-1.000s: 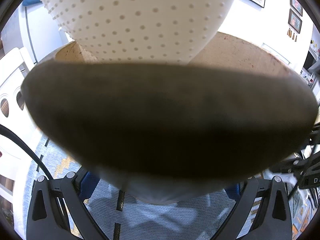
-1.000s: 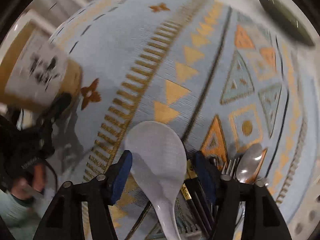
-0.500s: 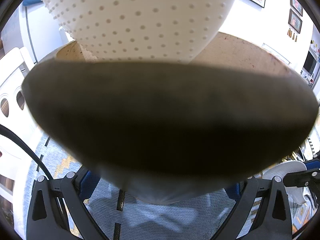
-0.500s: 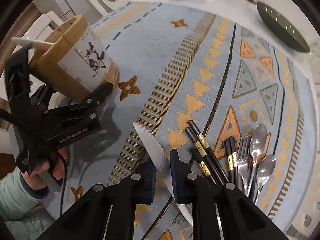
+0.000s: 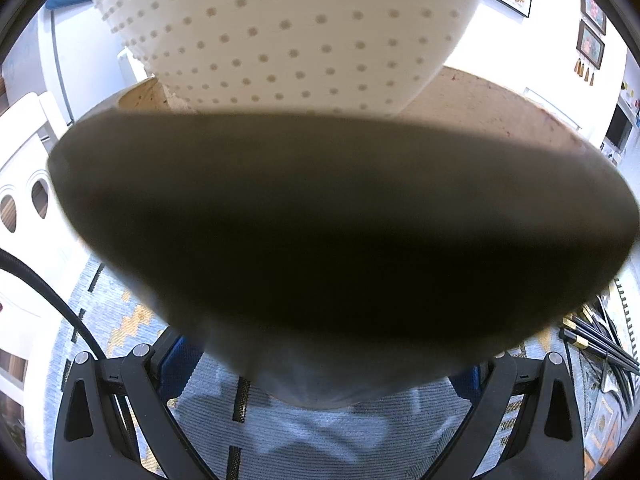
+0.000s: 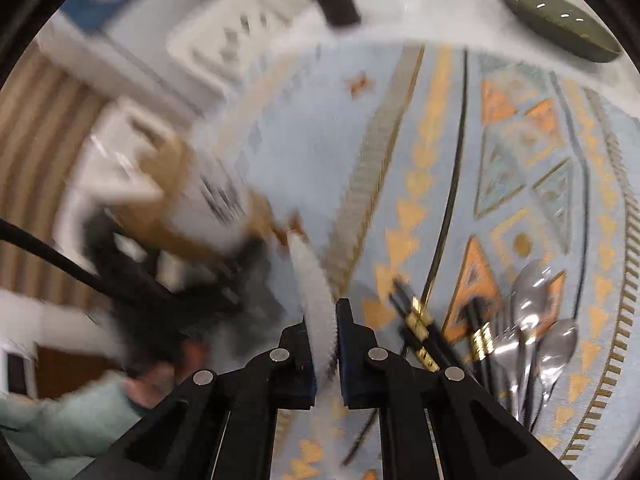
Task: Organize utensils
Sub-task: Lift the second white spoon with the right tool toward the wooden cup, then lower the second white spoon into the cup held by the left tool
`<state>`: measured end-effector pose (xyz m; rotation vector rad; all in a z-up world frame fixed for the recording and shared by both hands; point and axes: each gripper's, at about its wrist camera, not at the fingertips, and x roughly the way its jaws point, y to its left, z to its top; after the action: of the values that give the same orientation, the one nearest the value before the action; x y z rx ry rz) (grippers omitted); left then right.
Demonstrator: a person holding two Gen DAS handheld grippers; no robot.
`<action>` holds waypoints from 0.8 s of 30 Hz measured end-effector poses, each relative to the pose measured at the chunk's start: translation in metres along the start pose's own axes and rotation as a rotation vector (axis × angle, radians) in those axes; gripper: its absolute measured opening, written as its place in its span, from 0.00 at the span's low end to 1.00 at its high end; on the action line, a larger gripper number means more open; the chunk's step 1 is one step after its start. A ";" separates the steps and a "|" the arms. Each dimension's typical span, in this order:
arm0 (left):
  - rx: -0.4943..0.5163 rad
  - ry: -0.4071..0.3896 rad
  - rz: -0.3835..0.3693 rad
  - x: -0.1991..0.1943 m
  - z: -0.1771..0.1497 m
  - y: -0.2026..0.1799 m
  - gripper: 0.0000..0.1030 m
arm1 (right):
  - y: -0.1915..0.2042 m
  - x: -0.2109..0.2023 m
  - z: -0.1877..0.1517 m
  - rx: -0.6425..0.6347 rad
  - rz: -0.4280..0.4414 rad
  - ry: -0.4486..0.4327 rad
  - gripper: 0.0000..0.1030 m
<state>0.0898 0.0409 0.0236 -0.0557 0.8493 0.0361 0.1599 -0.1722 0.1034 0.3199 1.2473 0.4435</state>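
Wood and white ceramic fill the left wrist view: the utensil holder sits so close to the lens that its near wall is a dark blur, its pale brown inner rim curving behind; a white dotted spoon stands inside it and rises out of the top of the picture; the left gripper has its two black fingers spread wide to either side of the holder's base, the blue pads close against its sides, so it appears to grip the holder, though the contact itself is lost in blur; below lies the blue patterned cloth, and black chopsticks show at the far right edge.

From the right wrist view, blurred by motion, the right gripper is all but closed, its jaws having just been closing, and between the blue pads stands a white serrated spoon on edge, its bowl pointing away above the cloth; to the left, the utensil holder is tilted with a white spoon in it, clasped by the other black gripper, a hand in a pale green sleeve behind it; to the right on the cloth lie the chopsticks with gold bands, and beside them metal spoons and a fork, close together; a dark green dish rests on the white table at the upper right, well apart.
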 end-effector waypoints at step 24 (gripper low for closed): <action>0.042 -0.073 0.051 -0.016 -0.013 -0.017 0.90 | 0.129 0.005 0.089 -0.116 0.098 -0.423 0.07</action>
<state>0.0704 0.0233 0.0279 0.0069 0.7786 0.0682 0.2271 -0.0567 0.1847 0.3555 0.7930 0.4997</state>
